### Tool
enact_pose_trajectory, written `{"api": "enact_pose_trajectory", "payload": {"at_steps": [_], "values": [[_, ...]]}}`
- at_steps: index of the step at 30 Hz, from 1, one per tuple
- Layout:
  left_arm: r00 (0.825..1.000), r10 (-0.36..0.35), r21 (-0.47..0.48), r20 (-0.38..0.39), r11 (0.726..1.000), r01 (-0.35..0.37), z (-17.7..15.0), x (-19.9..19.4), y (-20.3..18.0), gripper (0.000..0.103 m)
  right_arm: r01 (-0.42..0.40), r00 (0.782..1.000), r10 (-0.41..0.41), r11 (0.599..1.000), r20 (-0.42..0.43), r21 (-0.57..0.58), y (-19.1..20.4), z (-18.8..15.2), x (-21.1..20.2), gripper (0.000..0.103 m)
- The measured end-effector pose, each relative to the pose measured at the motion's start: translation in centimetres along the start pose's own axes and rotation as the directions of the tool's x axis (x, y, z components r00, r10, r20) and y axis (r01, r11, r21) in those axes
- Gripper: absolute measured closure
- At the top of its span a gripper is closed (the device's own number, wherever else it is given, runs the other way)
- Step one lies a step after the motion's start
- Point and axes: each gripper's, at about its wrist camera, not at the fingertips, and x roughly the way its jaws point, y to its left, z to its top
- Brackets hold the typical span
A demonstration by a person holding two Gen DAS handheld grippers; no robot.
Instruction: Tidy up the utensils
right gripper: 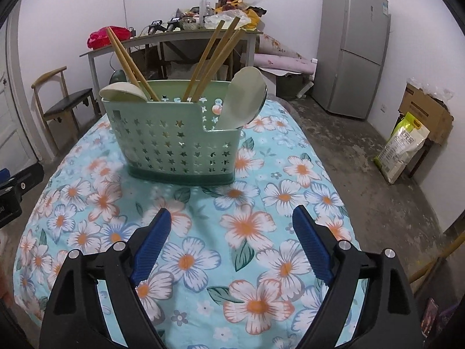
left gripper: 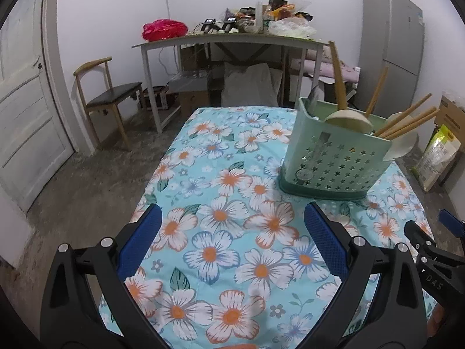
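A pale green utensil holder (right gripper: 171, 139) with star-shaped holes stands on the floral tablecloth (right gripper: 203, 261). It holds several wooden chopsticks (right gripper: 212, 58) and two cream spoons, one (right gripper: 241, 99) at its right end and one (right gripper: 122, 91) at its left. In the left wrist view the same holder (left gripper: 334, 157) stands ahead and to the right. My right gripper (right gripper: 232, 218) is open over the cloth in front of the holder, nothing between its blue pads. My left gripper (left gripper: 232, 218) is open too, over bare cloth. The right gripper's black body (left gripper: 430, 247) shows at the right edge.
The table ends close behind the holder. Beyond are a cluttered grey desk (left gripper: 221, 39), a wooden chair (left gripper: 107, 99) and a white door (left gripper: 26, 110) on the left, a grey fridge (right gripper: 354, 49), and a cardboard box (right gripper: 427, 110) with a green bag (right gripper: 401, 148) on the floor.
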Motion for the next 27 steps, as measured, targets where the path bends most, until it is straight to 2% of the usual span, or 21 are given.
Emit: {"api": "enact_pose_trajectory", "payload": {"at_steps": [9, 27], "values": [[0.999, 0.037, 0.008, -0.014, 0.999, -0.037, -0.08, 0.53, 0.19, 0.008, -0.007, 1.000, 0.007, 1.000, -0.009, 0.005, 0.09, 0.04, 0.28, 0.020], [1.000, 0.021, 0.027, -0.015, 0.999, -0.020, -0.04, 0.57, -0.37, 0.009, -0.010, 1.000, 0.010, 1.000, -0.001, 0.007, 0.25, 0.23, 0.23, 0.020]]}}
